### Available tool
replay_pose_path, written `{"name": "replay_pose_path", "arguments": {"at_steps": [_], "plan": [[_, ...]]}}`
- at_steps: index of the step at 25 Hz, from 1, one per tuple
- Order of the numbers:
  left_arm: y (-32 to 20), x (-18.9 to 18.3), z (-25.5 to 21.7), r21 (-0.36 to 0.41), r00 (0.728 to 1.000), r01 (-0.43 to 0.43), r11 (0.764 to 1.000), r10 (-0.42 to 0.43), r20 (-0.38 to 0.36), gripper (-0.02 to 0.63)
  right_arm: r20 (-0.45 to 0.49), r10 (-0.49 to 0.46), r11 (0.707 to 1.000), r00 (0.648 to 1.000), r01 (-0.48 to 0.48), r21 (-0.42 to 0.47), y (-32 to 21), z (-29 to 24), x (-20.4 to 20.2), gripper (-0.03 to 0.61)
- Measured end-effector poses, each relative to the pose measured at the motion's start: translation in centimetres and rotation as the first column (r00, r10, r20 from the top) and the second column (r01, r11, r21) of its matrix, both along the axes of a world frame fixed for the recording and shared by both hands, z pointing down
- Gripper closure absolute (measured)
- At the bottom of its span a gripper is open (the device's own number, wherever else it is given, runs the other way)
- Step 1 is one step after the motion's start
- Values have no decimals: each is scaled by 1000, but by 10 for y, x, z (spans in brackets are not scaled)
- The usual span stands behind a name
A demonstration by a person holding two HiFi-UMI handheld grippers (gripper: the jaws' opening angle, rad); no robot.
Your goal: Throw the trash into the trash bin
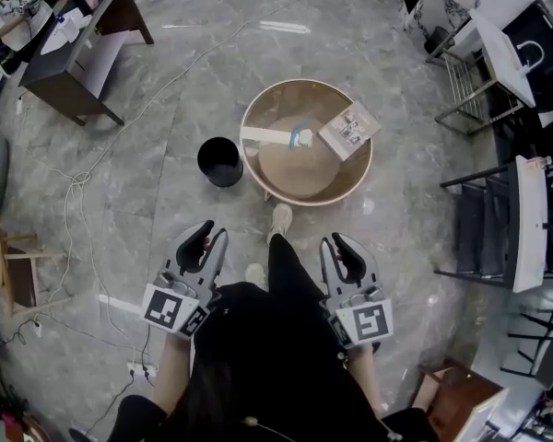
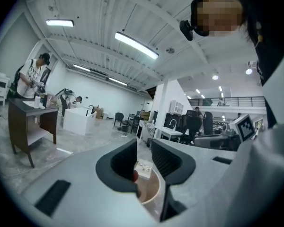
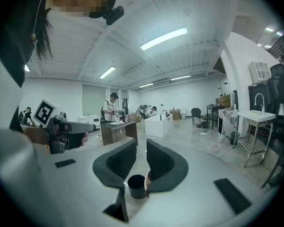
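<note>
A round wooden table (image 1: 354, 179) with a raised rim stands ahead of me on the floor. On it lie a white strip (image 1: 265, 134), a crumpled white-and-blue scrap (image 1: 301, 137) and a printed flat box (image 1: 349, 129). A black trash bin (image 1: 220, 161) stands on the floor to the left of the table, touching or nearly touching it. My left gripper (image 1: 208, 238) and right gripper (image 1: 335, 247) hang close to my body, well short of the table, both open and empty. In the left gripper view the box (image 2: 144, 167) shows past the left gripper (image 2: 143, 151). The bin (image 3: 137, 186) shows past the right gripper (image 3: 141, 151).
A dark desk (image 1: 76, 52) with a seated person (image 1: 5, 12) is at the far left. White cables (image 1: 74, 191) trail over the grey floor. Black chairs and a white panel (image 1: 527, 224) stand at the right, a white rack (image 1: 484, 67) beyond. My shoe (image 1: 281, 216) is near the table.
</note>
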State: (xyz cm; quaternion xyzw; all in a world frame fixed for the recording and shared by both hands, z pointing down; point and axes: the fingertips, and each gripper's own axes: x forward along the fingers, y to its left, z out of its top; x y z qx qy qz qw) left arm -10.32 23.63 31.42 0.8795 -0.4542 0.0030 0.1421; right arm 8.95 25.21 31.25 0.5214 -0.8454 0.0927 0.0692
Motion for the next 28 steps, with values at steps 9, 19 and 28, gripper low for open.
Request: {"name": "replay_pose_path", "arguments": {"at_steps": [9,19,28], "plan": [[-133,51,42,-100,995,-16,995,26,92,522,-69,-27,990,997,17,-141,-129,68,36,491],[-229,67,175,-359,984,61,931,3,177,523,-219,-164,913,962,65,-402,-240,215,53,469],[-255,54,320,-613,964,107,783,69,258,540,-444,-300,806,845,-24,-591,-264,367,60,478]]}}
